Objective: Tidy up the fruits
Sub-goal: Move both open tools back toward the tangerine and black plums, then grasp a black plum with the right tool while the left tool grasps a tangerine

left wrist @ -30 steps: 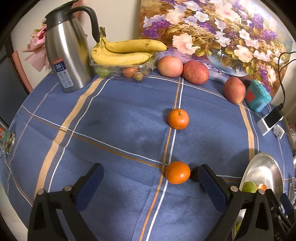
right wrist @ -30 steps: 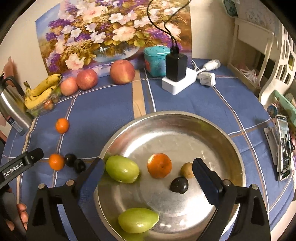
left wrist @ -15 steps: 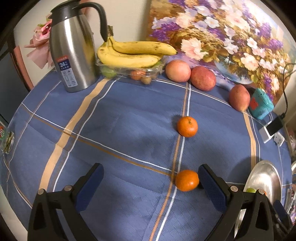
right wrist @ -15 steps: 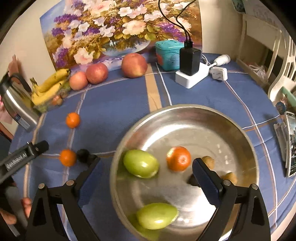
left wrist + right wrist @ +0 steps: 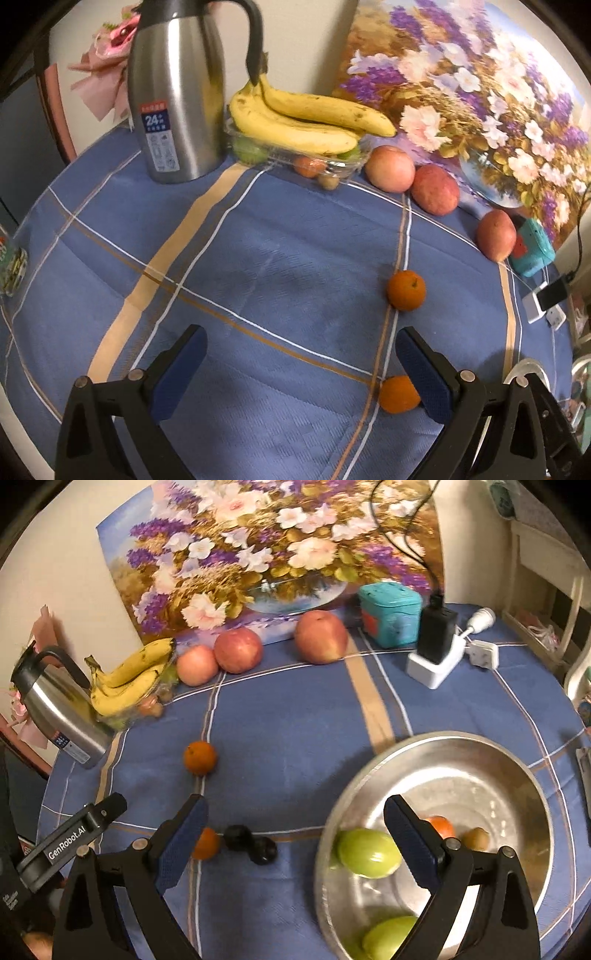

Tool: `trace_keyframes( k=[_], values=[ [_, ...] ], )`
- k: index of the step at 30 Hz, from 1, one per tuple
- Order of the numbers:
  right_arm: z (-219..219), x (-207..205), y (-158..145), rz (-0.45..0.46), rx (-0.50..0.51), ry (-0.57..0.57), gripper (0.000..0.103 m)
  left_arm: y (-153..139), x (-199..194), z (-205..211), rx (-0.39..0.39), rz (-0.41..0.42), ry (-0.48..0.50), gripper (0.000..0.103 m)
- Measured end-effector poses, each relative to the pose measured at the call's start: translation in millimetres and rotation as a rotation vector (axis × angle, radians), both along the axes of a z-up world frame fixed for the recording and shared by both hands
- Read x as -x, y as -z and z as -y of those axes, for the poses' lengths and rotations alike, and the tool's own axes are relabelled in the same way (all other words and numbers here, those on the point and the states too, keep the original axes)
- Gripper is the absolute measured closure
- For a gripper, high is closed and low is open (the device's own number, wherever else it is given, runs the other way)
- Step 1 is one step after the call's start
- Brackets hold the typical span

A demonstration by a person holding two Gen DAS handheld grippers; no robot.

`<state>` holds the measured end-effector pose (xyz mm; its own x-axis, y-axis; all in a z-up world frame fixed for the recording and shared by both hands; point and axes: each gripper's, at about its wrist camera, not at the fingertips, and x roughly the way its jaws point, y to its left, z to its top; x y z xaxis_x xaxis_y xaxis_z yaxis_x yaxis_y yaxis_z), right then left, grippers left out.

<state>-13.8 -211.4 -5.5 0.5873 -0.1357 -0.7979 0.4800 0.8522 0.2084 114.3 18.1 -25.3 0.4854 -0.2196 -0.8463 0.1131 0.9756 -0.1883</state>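
The left tool [image 5: 299, 363] gaped wide, empty; the right tool [image 5: 295, 827] likewise. The near orange [image 5: 398, 393] lay towards the bench's front edge, seemingly touching the left tool's right finger: light, firm, rollable; grip its middle.

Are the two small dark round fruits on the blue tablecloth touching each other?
Touching. The right wrist view shows one small dark round fruit pressed against the other, no cloth between them.
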Motion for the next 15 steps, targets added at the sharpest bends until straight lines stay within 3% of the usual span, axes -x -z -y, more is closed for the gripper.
trace_keyframes(
  k=[5,7,11,15],
  values=[
    [-10,-15,6,-0.015,0.011,-0.044,0.01,4,-8,-2,0.02,-0.015,-0.021,0.0],
    [-10,-19,8,-0.02,0.009,-0.05,0.016,4,-10,-1,0.038,-0.011,-0.02,0.0],
    [-8,-26,11,-0.021,-0.003,-0.065,0.017,6,-18,6,0.019,-0.024,-0.002,0.0],
    [-8,-32,16,-0.041,0.0,-0.085,0.025,11,-21,13,0.016,-0.048,0.027,0.0]
  ],
)
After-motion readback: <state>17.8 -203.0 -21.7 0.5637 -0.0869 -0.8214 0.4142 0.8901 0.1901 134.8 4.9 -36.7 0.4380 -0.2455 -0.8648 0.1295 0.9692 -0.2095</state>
